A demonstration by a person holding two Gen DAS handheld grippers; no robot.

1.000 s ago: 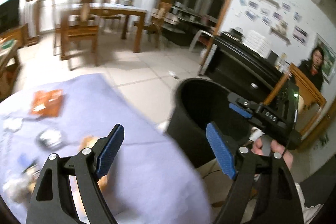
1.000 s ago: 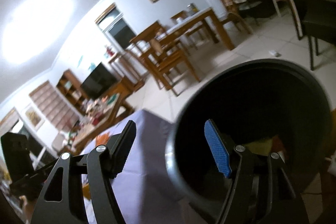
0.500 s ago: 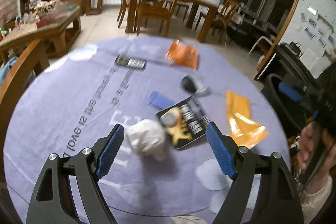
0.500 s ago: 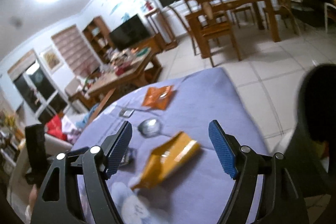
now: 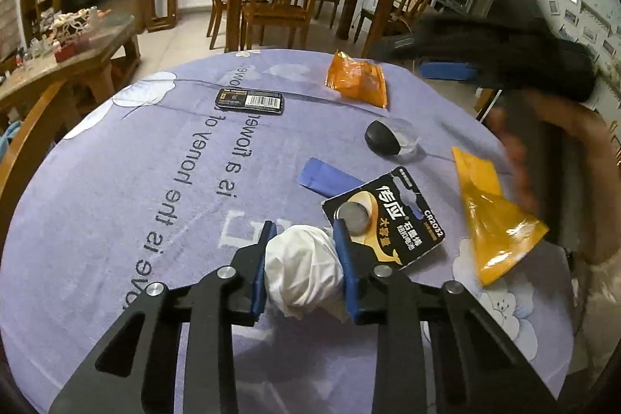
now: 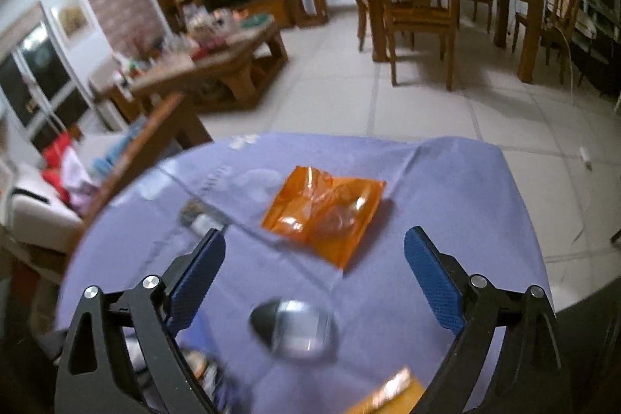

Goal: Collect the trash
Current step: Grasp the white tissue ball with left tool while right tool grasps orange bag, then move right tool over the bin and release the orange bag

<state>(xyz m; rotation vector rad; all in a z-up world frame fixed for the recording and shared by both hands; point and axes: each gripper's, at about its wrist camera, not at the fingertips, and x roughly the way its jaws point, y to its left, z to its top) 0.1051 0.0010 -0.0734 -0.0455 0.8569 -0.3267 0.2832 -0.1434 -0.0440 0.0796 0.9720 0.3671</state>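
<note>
On the lilac tablecloth my left gripper is closing, and both blue pads press the sides of a crumpled white tissue. Beside it lie a black coin-battery card, a blue slip and a yellow-orange packet. My right gripper hangs above the table with its jaws opening wide and nothing between them. Below it lie a black-and-clear plastic piece and an orange wrapper.
A black barcode pack lies farther back on the cloth. The black bin's rim shows at the table's right side. A blurred hand crosses the right edge. Wooden chairs and tables stand on the tiled floor beyond.
My left gripper swung from beside the bin to the table, came down and shut on the white tissue. My right gripper swung from over the bin to above the table and its jaws widened.
</note>
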